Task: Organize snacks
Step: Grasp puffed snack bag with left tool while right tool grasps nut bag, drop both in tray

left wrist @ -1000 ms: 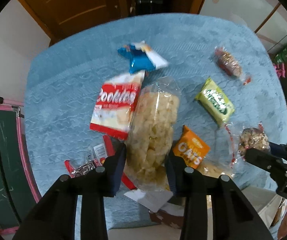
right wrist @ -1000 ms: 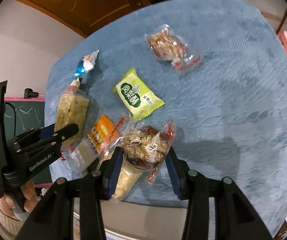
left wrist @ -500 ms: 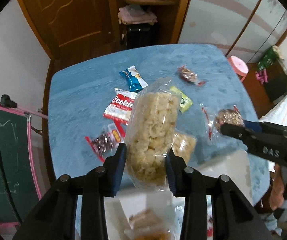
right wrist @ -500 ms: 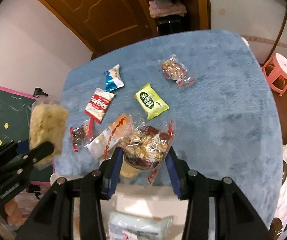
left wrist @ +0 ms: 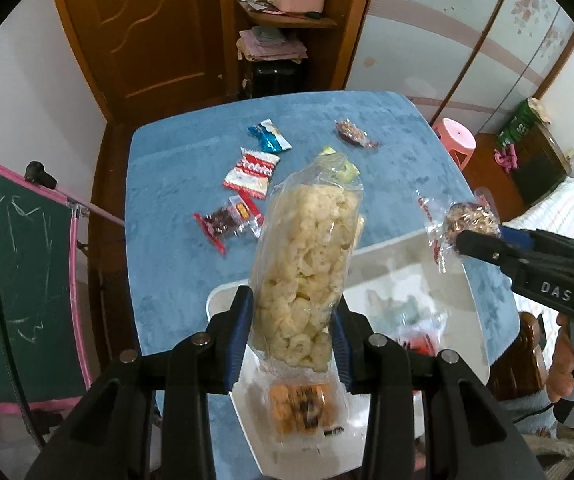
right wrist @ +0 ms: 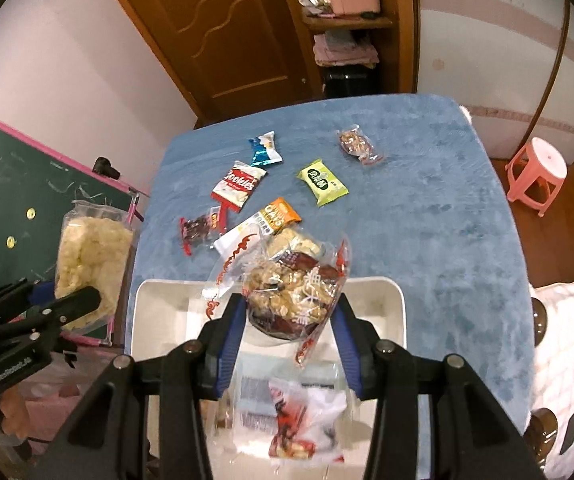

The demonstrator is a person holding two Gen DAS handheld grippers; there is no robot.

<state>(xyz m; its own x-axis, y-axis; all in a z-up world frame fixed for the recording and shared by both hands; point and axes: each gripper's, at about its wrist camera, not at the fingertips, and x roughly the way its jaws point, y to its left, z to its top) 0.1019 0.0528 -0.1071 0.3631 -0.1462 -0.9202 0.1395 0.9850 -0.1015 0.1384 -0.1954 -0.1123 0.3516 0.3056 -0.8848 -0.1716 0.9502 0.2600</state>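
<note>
My left gripper [left wrist: 291,332] is shut on a clear bag of pale puffed snacks [left wrist: 307,264], held upright above the white bin [left wrist: 415,252]. From the right wrist view, that same puffed bag [right wrist: 91,256] hangs at the far left, off the table's edge. My right gripper [right wrist: 287,320] is shut on a clear red-printed packet of nut clusters [right wrist: 291,292], over the white bin [right wrist: 391,300]. From the left wrist view the nut packet [left wrist: 467,220] hangs at the right, pinched in the other gripper's black fingers [left wrist: 483,246].
On the blue table [right wrist: 427,200] lie a Cookies pack [right wrist: 239,186], a blue-white pack [right wrist: 265,148], a green pack [right wrist: 323,180], an orange oats pack [right wrist: 277,216], a dark red packet [right wrist: 201,228] and a nut packet [right wrist: 357,144]. The bin holds wrapped snacks [right wrist: 299,424]. A pink stool [right wrist: 539,172] stands right.
Both grippers rose and drew back from the table with their packets. The white bin came into view beneath them, and the table's snacks now look smaller and farther.
</note>
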